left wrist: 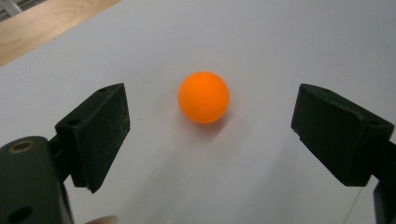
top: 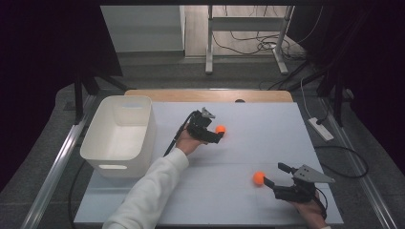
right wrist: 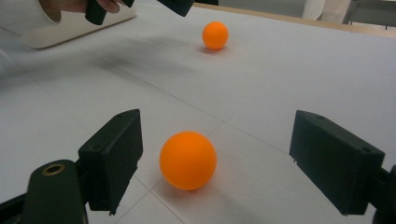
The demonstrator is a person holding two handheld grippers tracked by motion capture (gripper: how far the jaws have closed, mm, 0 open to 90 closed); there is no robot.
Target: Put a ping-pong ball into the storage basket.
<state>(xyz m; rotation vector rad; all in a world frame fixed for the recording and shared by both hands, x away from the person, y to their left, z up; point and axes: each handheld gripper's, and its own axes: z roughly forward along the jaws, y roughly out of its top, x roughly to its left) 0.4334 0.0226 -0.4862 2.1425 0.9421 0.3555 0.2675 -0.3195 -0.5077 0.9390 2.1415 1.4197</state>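
Two orange balls lie on the white table. The far ball [top: 220,129] [left wrist: 203,96] [right wrist: 215,35] rests near the table's middle, just ahead of my left gripper [top: 216,134] [left wrist: 210,126], whose jaws stand open on either side of it without touching. The near ball [top: 258,178] [right wrist: 188,160] lies toward the front right, in front of my right gripper [top: 274,175] [right wrist: 215,158], which is open too, with the ball between its spread jaws and apart from both.
A white plastic bin [top: 119,135] stands at the table's left. A wooden strip [top: 210,95] runs along the far edge of the table. A power strip [top: 320,129] and cables lie on the floor at the right.
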